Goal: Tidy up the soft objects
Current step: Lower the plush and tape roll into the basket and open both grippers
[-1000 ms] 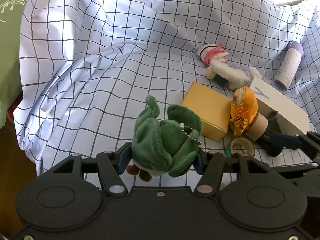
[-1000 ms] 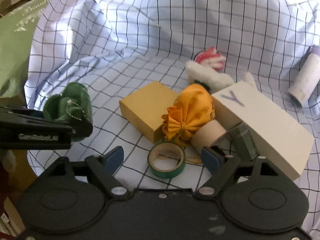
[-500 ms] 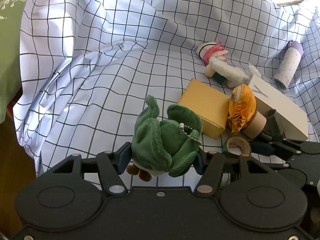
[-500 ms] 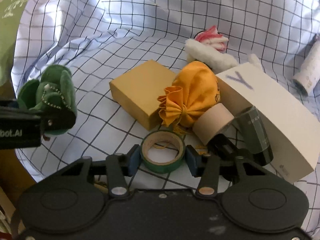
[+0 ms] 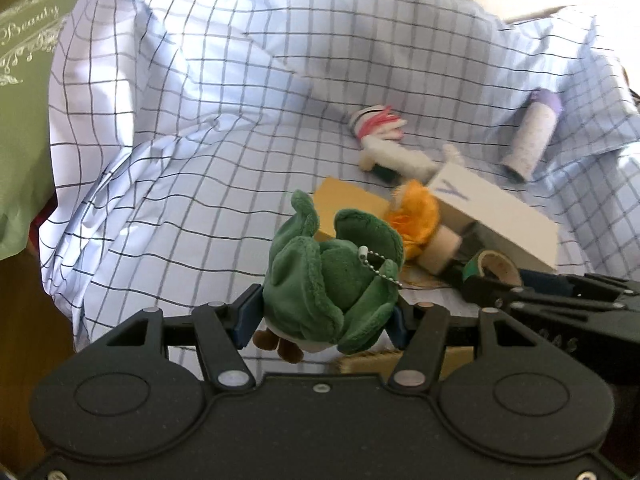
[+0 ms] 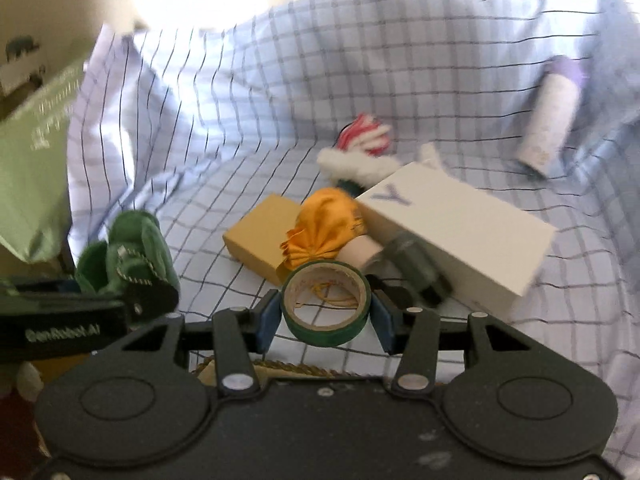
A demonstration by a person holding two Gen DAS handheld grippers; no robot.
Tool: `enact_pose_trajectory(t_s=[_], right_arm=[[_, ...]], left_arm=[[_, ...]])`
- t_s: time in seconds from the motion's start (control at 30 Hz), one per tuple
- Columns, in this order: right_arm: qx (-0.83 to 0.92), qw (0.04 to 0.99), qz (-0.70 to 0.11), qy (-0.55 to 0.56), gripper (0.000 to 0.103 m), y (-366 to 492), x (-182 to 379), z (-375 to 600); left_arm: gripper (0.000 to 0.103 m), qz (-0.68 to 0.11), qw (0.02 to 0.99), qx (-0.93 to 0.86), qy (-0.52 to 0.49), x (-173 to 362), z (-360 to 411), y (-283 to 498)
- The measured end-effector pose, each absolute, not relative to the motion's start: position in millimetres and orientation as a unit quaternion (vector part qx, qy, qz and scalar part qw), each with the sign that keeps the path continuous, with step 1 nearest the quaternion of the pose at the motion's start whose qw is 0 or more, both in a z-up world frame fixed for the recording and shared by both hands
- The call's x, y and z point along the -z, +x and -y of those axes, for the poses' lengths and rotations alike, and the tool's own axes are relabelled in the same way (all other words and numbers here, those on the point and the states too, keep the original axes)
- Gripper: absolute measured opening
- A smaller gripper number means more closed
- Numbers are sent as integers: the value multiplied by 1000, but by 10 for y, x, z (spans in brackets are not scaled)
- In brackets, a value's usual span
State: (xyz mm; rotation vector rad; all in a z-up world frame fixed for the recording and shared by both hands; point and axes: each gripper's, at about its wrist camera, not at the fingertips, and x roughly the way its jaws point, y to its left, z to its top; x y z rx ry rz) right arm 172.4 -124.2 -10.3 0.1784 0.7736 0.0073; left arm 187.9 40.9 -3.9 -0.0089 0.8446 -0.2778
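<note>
My left gripper (image 5: 320, 320) is shut on a green plush toy (image 5: 328, 276) with a ball chain, held above the checked cloth (image 5: 180, 184); the toy also shows at the left of the right wrist view (image 6: 128, 256). My right gripper (image 6: 325, 316) is shut on a green tape roll (image 6: 325, 304), lifted off the cloth; the roll also shows in the left wrist view (image 5: 496, 266). An orange fabric pouch (image 6: 324, 228) and a white plush with a pink-and-white top (image 6: 360, 152) lie on the cloth beyond.
A yellow box (image 6: 260, 236), a white box marked Y (image 6: 456, 228), a beige tape roll (image 6: 360, 252), a dark cylinder (image 6: 416, 268) and a white-and-purple tube (image 6: 548, 124) lie on the cloth. A green bag (image 5: 24, 100) stands at the left.
My right gripper closed on the green tape roll and lifted it off the cloth. My left gripper, still holding the green plush, has shifted a little toward the boxes.
</note>
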Motion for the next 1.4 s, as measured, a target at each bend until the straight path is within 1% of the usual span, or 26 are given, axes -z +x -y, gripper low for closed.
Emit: enact_pose_trajectory(t_s=[0.27,0.53,0.73,0.87,1.0,1.33,1.4], right_arm=[[32,937,-332,108,48,988,-122,1522],[51,936,-326,125,48,503,-117,1632],[51,931,-338,131,48,335,-38,1643],[48,930,-341,125,48,263,-22,1618],[46,930,-344,120,48,233,-14,1603],[31,930,-353,102,50,212,6,1544],[27,931,-350,99,53,205,-2,1533]], left_arm=[[58,-417,893,172,-9,-58,-144,1463],[58,-463,861,210,-31,71,33,1208],[59,-486,847,212,-40,169,45,1098],[61,-492,844,209,-37,202,26,1008],[69,-484,852,199,-32,193,7,960],[69,-477,860,180,-31,182,-43,965],[69,-477,860,179,-31,184,-47,968]])
